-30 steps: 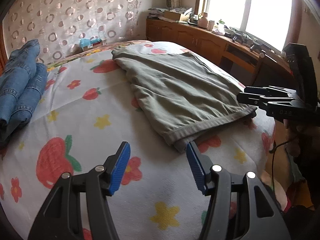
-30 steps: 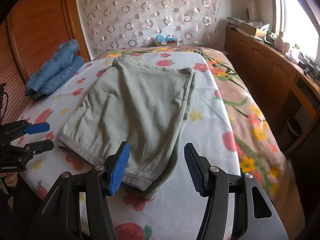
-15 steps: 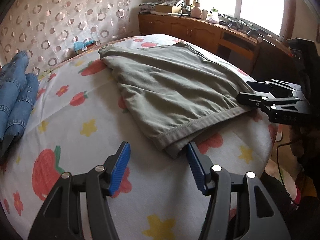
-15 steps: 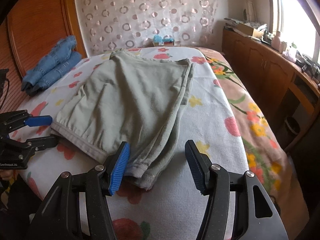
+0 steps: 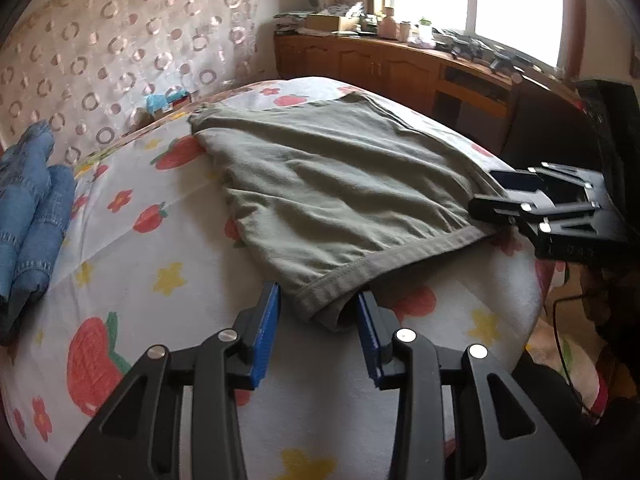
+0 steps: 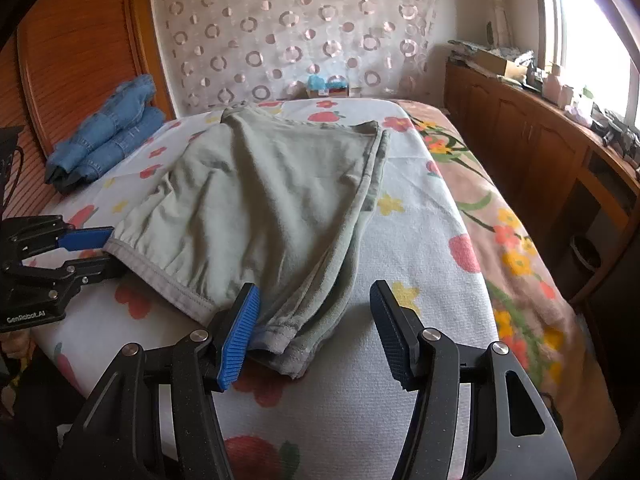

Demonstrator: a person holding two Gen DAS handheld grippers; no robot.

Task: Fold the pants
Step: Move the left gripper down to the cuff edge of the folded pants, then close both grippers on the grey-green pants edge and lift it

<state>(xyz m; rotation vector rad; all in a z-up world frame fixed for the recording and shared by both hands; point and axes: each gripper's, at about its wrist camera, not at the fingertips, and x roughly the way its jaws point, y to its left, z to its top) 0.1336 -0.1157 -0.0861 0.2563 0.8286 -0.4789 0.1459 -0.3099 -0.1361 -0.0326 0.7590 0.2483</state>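
While the bed (image 5: 168, 360) stretched away ahead of both grippers under its white sheet printed with strawberries and stars, the green pants (image 5: 336, 188) lay folded on it, their hemmed end nearest the tools. Folded jeans (image 6: 108, 136) sat far ahead and to the left of the right gripper (image 6: 314, 330), against the wooden headboard (image 6: 76, 52). The left gripper (image 5: 318, 334) had just been narrowing its jaws, and one corner of the pants' hem lay between its blue pads (image 5: 266, 336); whether they pressed the cloth could not be told. The right gripper's jaws stood wide, the other hem corner lying between them beside the left pad, not gripped.
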